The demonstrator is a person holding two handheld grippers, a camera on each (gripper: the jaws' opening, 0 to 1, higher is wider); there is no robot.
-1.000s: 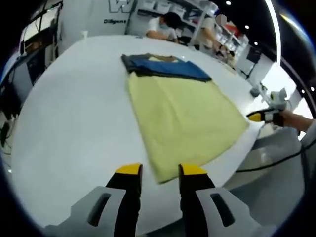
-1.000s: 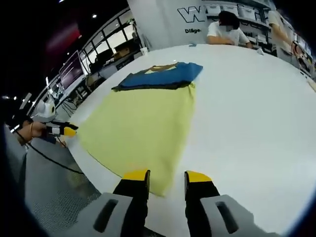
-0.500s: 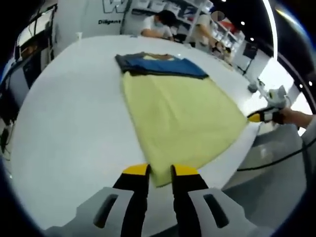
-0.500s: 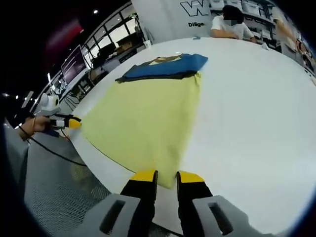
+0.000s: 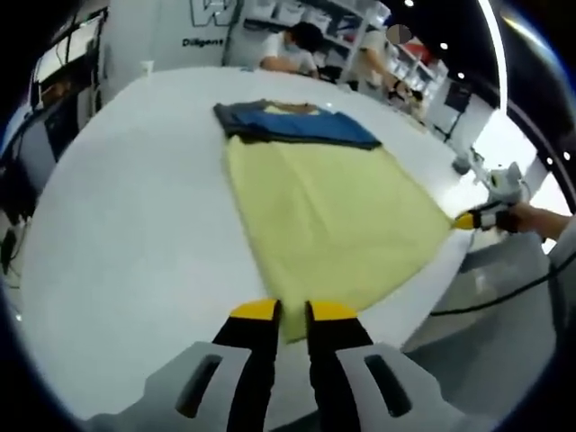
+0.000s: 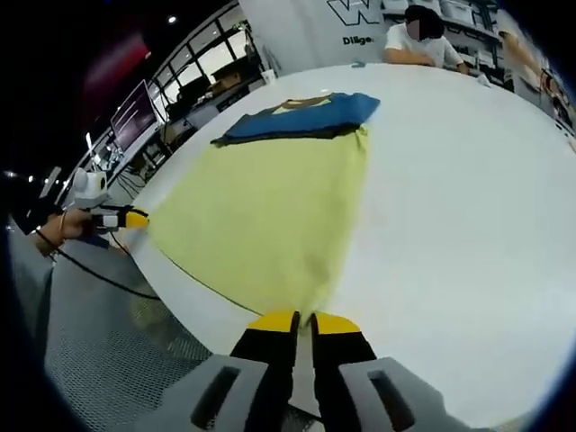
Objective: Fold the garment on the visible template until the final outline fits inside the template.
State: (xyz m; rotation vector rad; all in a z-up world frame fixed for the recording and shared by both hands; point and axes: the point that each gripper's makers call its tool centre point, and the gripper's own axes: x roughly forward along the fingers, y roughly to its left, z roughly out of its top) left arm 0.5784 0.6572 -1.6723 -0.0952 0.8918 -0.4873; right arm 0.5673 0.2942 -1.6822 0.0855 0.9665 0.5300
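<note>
Lying flat on the white table (image 5: 117, 225), the soft, light yellow-and-blue garment (image 5: 333, 216) is pinched at both near hem corners by the nearly closed left claw (image 5: 282, 312) and right claw (image 6: 303, 320).

The left gripper (image 5: 288, 312) has two black jaws capped with yellow tips, each rising from a pale grey moulded housing with a dark oblong slot. The right gripper (image 6: 302, 323) is built the same: yellow tips, black jaws, grey slotted housings. Seen from across the table, each gripper shows a yellow-tipped black nose, a white rounded top part and a black cable trailing away. A hand (image 6: 52, 227) grips one of them.
</note>
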